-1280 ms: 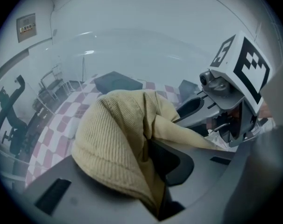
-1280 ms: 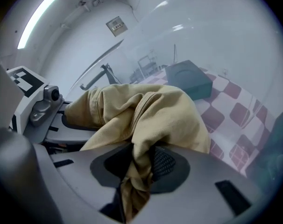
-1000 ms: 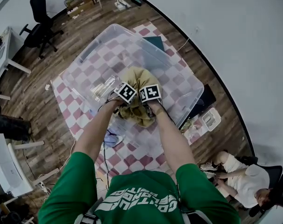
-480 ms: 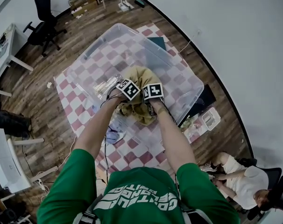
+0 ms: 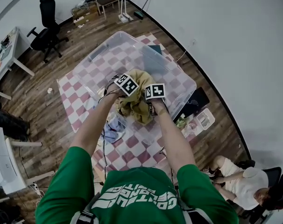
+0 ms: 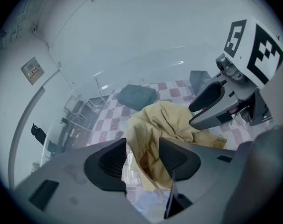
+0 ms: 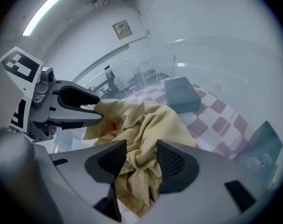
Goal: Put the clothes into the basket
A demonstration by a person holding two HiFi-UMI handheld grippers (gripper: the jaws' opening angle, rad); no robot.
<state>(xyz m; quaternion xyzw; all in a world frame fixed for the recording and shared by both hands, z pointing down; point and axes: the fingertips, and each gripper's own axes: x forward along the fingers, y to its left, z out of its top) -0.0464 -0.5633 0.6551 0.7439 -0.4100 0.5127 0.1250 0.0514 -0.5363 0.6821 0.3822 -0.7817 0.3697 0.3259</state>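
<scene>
Near: blue garment (image 5: 114, 129) on checkered rug (image 5: 127, 149), outside clear plastic bin (image 5: 132, 45). Not yet binned; could get left behind.

Left tool (image 6: 142, 160), right tool (image 7: 140, 161): jaws just been opening, now apart, pads appear off cloth. Yellow garment (image 5: 137, 101) shows in both gaps, heaped in bin by near wall.

Risk: fold catches ribbed pad on lift-off, garment dragged up and out.

Risk: cannot tell if edge overhangs near rim; if so, could slide onto rug.

Far: teal box (image 7: 181, 93) in bin, apart from cloth.

Wooden plank floor (image 5: 48, 111)
A red-and-white checked rug (image 5: 69, 85) lies on it, bearing a clear rectangular plastic tub (image 5: 186, 85) directly beneath your jaws.
</scene>
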